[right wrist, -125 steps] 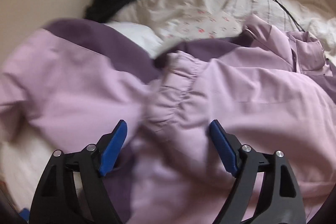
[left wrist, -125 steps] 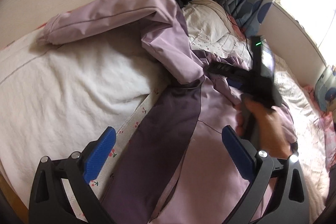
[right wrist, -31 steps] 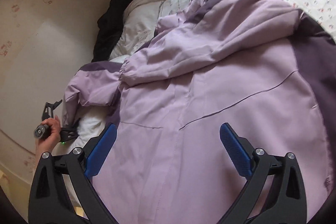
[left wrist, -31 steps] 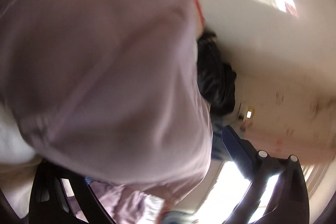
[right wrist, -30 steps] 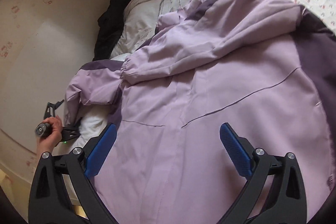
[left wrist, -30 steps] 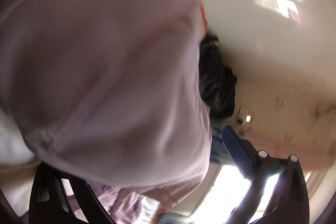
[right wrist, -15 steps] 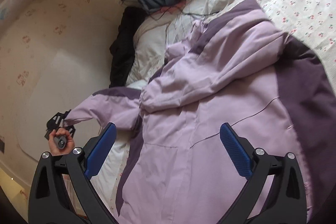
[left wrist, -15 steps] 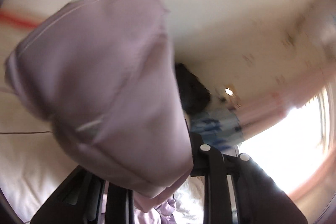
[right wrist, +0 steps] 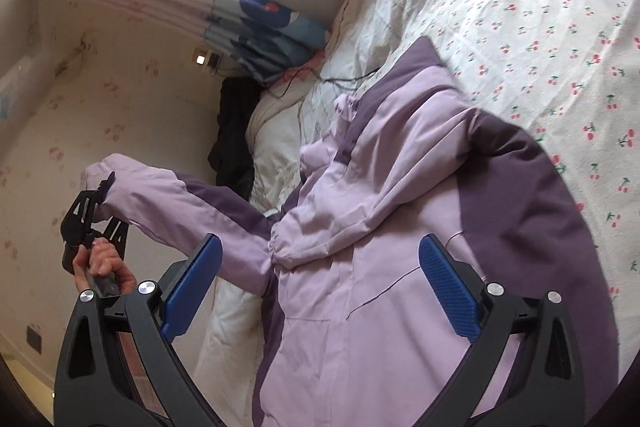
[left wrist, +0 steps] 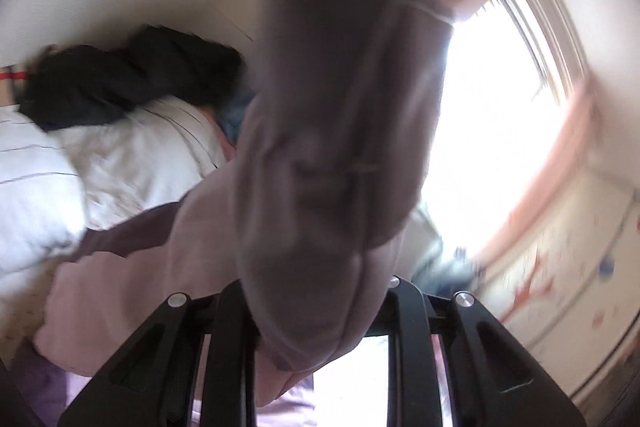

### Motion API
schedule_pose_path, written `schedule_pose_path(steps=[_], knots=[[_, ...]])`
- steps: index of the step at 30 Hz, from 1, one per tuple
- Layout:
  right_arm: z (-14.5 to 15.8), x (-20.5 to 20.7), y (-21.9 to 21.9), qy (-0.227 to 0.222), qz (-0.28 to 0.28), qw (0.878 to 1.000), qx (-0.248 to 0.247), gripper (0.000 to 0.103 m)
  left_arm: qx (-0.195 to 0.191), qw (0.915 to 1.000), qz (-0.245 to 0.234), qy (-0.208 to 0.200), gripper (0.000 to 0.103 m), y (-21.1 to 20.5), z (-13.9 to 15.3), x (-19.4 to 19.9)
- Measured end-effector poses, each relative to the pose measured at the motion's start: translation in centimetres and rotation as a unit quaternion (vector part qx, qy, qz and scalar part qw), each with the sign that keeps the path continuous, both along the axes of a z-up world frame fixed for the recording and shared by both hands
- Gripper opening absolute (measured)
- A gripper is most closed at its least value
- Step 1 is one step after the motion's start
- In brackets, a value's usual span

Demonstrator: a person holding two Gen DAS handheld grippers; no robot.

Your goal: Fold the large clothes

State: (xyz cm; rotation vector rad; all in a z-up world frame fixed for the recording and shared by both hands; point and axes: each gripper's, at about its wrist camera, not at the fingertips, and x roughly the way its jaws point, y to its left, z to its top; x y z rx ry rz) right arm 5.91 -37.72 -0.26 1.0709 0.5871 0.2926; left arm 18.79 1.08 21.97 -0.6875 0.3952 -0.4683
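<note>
Though half-lifted, lilac-and-purple jacket (right wrist: 400, 227)

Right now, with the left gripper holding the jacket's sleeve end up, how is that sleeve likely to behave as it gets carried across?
Probably floppy: the sleeve sags between the left gripper and the jacket body. Likely light for its bulk, since a pinch at the cuff holds it. The smooth-looking fabric might slip.
</note>
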Motion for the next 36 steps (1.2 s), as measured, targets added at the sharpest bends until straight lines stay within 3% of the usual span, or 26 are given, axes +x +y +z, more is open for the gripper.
schedule_pose_path(steps=[3,7,9,10,12,13,14,15,17,18,20,22,25,28,33,35,36], knots=[[-0.8,-0.5,-1.8,0.007,-0.024,0.999,0.026,0.095,0.064,0.9962,-0.057,0.014,0.023,-7.5,-3.0,1.0],[-1.5,-0.7,-3.2,0.012,-0.037,0.998,0.045,0.095,0.178,0.9767,-0.108,0.053,0.023,-18.1,-10.8,2.2],[-1.5,-0.8,-3.7,0.009,-0.04,0.998,0.046,0.095,0.232,0.9591,-0.134,0.092,0.023,-22.5,-15.8,3.0],[-1.4,-0.9,-4.1,0.007,-0.044,0.998,0.048,0.095,0.272,0.943,-0.147,0.123,0.025,-25.0,-19.1,3.5],[-1.6,-1.1,-4.7,0.006,-0.052,0.997,0.053,0.096,0.323,0.9122,-0.175,0.182,0.042,-27.8,-23.7,4.1],[-1.7,-1.2,-5.0,0.007,-0.056,0.997,0.055,0.096,0.353,0.8956,-0.183,0.199,0.043,-29.1,-25.6,4.0],[-1.8,-1.3,-5.3,0.008,-0.06,0.997,0.057,0.096,0.39,0.8832,-0.18,0.188,0.046,-30.0,-26.2,3.6],[-1.9,-1.4,-5.5,0.009,-0.064,0.996,0.06,0.096,0.42,0.8743,-0.18,0.164,0.06,-30.8,-26.1,3.0],[-2.3,-1.6,-6.1,0.011,-0.07,0.995,0.07,0.096,0.447,0.8597,-0.203,0.142,0.078,-32.4,-25.5,1.5],[-2.3,-1.6,-6.1,0.012,-0.07,0.995,0.075,0.096,0.461,0.8511,-0.212,0.134,0.079,-32.9,-24.9,0.8],[-3.0,-1.3,-6.2,0.012,-0.066,0.993,0.094,0.096,0.473,0.8427,-0.229,0.116,0.081,-31.5,-23.4,-1.0],[-3.9,-0.9,-6.0,0.016,-0.056,0.991,0.117,0.096,0.481,0.8413,-0.226,0.098,0.083,-29.0,-20.9,-4.7],[-5.1,0.1,-5.3,0.031,-0.037,0.991,0.127,0.096,0.452,0.8626,-0.212,0.082,0.091,-24.0,-17.3,-5.8],[-4.9,1.9,-4.2,0.032,-0.025,0.996,0.084,0.096,0.412,0.8874,-0.182,0.099,0.095,-16.3,-15.4,-6.3],[-5.9,6.1,-4.0,0.022,-0.031,0.996,0.078,0.096,0.412,0.8947,-0.103,0.139,0.095,-5.0,-16.4,-5.4],[-6.1,8.2,-4.3,0.02,-0.029,0.998,0.053,0.09,0.395,0.9028,-0.071,0.155,0.095,-0.5,-16.5,-4.8],[-6.3,9.0,-4.4,0.027,-0.031,0.998,0.04,0.072,0.387,0.9057,-0.062,0.161,0.095,1.1,-16.8,-4.6]])
